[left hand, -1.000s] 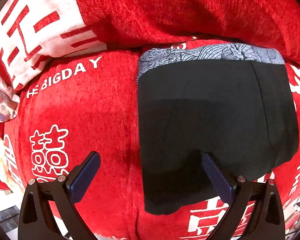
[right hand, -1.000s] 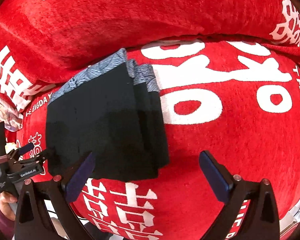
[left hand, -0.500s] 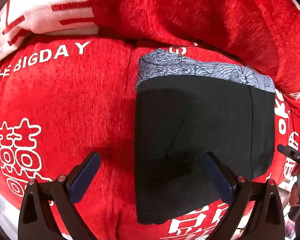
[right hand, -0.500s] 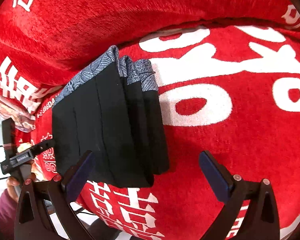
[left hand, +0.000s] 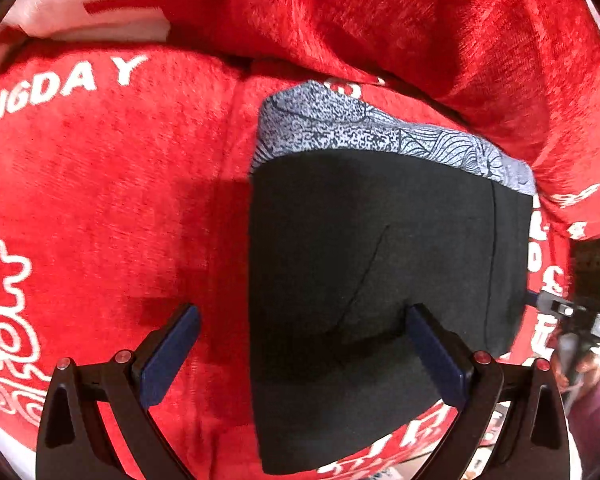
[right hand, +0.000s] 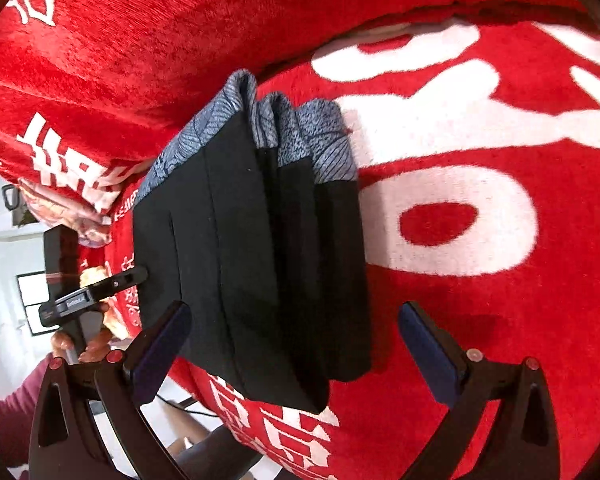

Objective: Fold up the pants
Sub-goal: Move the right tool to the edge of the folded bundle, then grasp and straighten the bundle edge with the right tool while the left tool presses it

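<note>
Closer now, black pants (left hand: 372,280) lie beside white "BIGDAY" lettering (left hand: 60,84).

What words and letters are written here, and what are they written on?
"BIGDAY": white letters on the red blanket, seen by the left camera; the B is cut off at the picture's edge.
Large white Chinese-style characters on the same blanket: only partly in view, not readable.
Small white letters at the blanket's left edge in the right camera: too small and cropped.
Small label on the left tongs: too blurred.
Black folded pants: patterned waistband, no words.
</note>
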The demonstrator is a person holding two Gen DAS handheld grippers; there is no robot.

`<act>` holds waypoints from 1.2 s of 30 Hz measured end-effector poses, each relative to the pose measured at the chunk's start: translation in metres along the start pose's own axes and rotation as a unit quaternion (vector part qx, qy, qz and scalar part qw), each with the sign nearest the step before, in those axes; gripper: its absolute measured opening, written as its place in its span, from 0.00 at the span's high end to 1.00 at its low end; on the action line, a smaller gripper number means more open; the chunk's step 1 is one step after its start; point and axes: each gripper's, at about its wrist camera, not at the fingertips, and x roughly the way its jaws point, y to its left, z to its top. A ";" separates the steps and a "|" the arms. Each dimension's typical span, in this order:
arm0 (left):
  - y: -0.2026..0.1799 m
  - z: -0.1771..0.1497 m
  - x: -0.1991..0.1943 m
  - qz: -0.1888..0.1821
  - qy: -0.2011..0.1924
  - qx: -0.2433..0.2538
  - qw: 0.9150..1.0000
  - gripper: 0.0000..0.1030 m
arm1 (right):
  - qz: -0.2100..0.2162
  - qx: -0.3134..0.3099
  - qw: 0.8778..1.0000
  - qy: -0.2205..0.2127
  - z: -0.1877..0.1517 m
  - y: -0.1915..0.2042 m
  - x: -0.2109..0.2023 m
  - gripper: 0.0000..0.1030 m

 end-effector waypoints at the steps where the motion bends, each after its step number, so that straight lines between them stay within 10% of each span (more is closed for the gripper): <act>1: 0.001 0.001 0.003 -0.008 0.002 -0.003 1.000 0.00 | 0.008 -0.001 1.000 0.002 0.001 -0.001 0.002 0.00; 22: -0.004 -0.002 0.039 -0.067 0.002 -0.026 0.997 0.00 | 0.133 0.058 0.989 -0.008 0.025 -0.029 0.026 0.00; 27: -0.027 -0.010 0.027 -0.045 -0.031 -0.001 0.998 0.23 | 0.080 0.066 0.995 -0.011 0.022 -0.024 0.023 0.44; 36: -0.047 -0.032 -0.015 -0.043 -0.048 0.034 0.997 0.40 | 0.121 0.045 0.991 -0.020 -0.001 0.007 -0.006 0.60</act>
